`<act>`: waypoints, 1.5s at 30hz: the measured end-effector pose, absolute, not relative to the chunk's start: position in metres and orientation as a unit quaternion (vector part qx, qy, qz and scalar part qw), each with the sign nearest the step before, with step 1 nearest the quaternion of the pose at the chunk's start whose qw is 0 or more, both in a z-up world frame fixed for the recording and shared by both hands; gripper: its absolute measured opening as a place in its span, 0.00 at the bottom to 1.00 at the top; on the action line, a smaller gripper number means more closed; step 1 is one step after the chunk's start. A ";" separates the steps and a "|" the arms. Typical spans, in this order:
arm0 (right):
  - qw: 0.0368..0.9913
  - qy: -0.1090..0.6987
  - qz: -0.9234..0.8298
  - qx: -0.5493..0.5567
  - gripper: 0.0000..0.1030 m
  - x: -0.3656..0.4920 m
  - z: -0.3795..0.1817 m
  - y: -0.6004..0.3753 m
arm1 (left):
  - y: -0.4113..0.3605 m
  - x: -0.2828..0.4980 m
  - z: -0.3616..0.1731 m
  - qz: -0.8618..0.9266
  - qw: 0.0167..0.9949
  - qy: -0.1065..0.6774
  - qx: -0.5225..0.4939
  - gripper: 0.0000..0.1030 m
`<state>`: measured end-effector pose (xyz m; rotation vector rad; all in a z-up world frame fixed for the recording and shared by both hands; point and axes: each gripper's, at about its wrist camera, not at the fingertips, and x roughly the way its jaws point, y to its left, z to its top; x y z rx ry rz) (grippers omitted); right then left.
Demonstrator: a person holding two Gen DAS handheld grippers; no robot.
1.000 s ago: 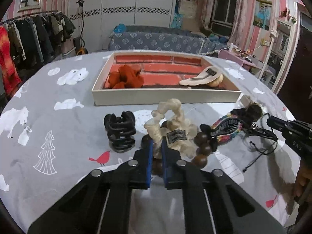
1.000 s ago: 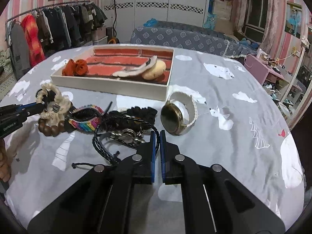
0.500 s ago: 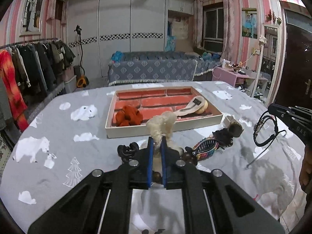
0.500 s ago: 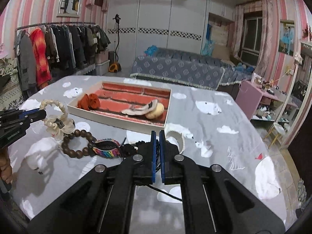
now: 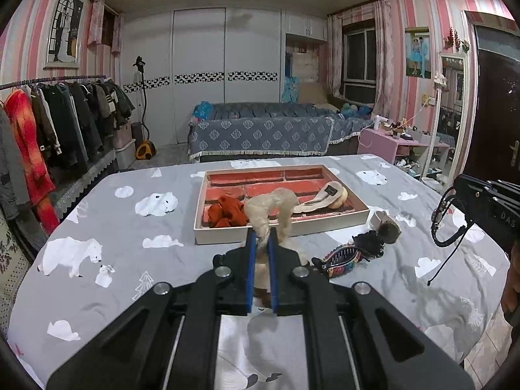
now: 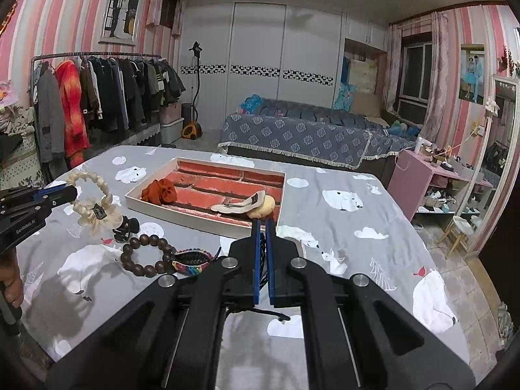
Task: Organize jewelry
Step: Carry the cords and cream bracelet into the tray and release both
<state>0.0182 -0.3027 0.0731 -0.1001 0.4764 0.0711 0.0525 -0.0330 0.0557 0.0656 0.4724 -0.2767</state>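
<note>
My left gripper point(image 5: 261, 237) is shut on a cream scrunchie point(image 5: 273, 204) and holds it up above the table, in front of the tray. In the right wrist view the scrunchie point(image 6: 94, 208) hangs from the left gripper point(image 6: 70, 192). My right gripper point(image 6: 264, 224) is shut on a black cord bracelet point(image 6: 260, 312). In the left wrist view that bracelet point(image 5: 448, 221) dangles from the right gripper point(image 5: 458, 183), clear of the cloth. The shallow tray point(image 5: 279, 229) holds an orange scrunchie point(image 5: 226, 216) and a cream hair clip point(image 5: 325, 196).
On the grey tablecloth lie a wooden bead bracelet point(image 6: 146, 253), a rainbow woven bracelet point(image 6: 191, 260), a black claw clip point(image 6: 125, 226), a black scrunchie point(image 5: 370, 243) and a watch point(image 5: 388, 226). A clothes rack, a bed and a pink side table stand around the table.
Both grippers have risen and pulled back from the table. The cream scrunchie came up off the bead bracelet, and the black cord bracelet came up off the cloth.
</note>
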 end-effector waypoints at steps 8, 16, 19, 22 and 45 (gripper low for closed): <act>0.970 0.234 0.042 -0.047 0.04 0.024 0.074 -0.301 | -0.032 0.060 0.060 -0.139 0.964 0.227 0.029 0.07; 0.972 0.224 0.057 -0.047 0.04 0.049 0.084 -0.297 | -0.038 0.087 0.072 -0.145 0.965 0.214 0.035 0.07; 0.973 0.219 0.062 -0.036 0.04 0.065 0.091 -0.302 | -0.040 0.107 0.075 -0.147 0.965 0.214 0.032 0.07; 0.974 0.214 0.070 -0.025 0.04 0.089 0.099 -0.307 | -0.043 0.130 0.079 -0.152 0.964 0.216 0.031 0.07; 0.947 0.304 0.095 0.034 0.04 0.261 0.025 -0.290 | -0.060 0.279 0.005 -0.151 0.927 0.342 0.002 0.08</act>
